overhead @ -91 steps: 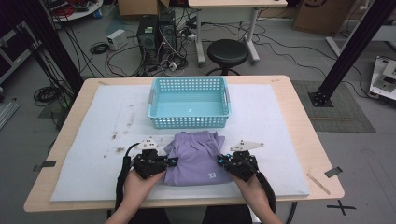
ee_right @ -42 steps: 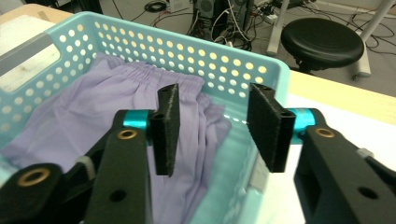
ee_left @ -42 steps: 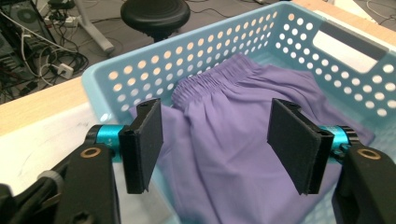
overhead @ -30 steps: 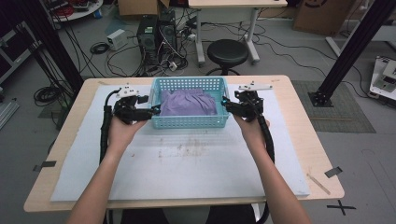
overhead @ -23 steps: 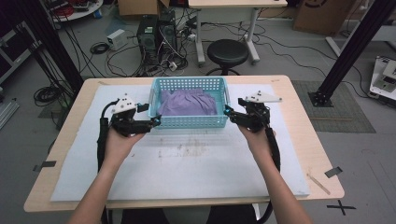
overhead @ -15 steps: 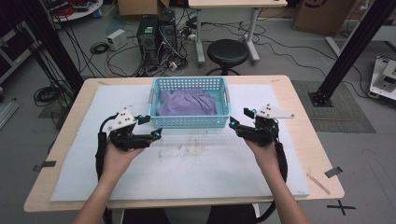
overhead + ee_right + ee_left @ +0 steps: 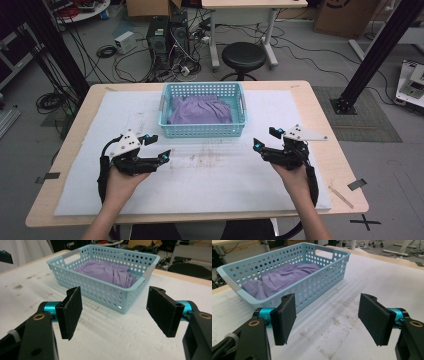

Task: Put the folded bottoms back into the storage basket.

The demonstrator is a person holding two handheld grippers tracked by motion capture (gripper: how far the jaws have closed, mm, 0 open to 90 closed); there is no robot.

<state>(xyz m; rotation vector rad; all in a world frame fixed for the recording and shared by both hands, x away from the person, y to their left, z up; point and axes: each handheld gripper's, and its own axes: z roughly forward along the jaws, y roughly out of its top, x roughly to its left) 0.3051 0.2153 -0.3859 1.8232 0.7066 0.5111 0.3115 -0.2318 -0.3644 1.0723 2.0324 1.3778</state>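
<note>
Basket: the light blue perforated basket [image 7: 202,111] stands on the white mat [image 7: 200,175] near the far edge of the tabletop [image 7: 330,150], about midway between its left and right edges.
Cloth: the purple cloth [image 7: 200,110] lies crumpled inside the basket, below its rim.
Left tongs: the left tongs [image 7: 159,148] are over the mat toward the left edge of the tabletop, nearer the person than the basket and apart from it; the jaws stand wide apart with nothing between them.
Right tongs: the right tongs [image 7: 264,139] are over the mat toward the right edge, apart from the basket; the jaws have just been opening and stand wide apart, with nothing between them.
</note>
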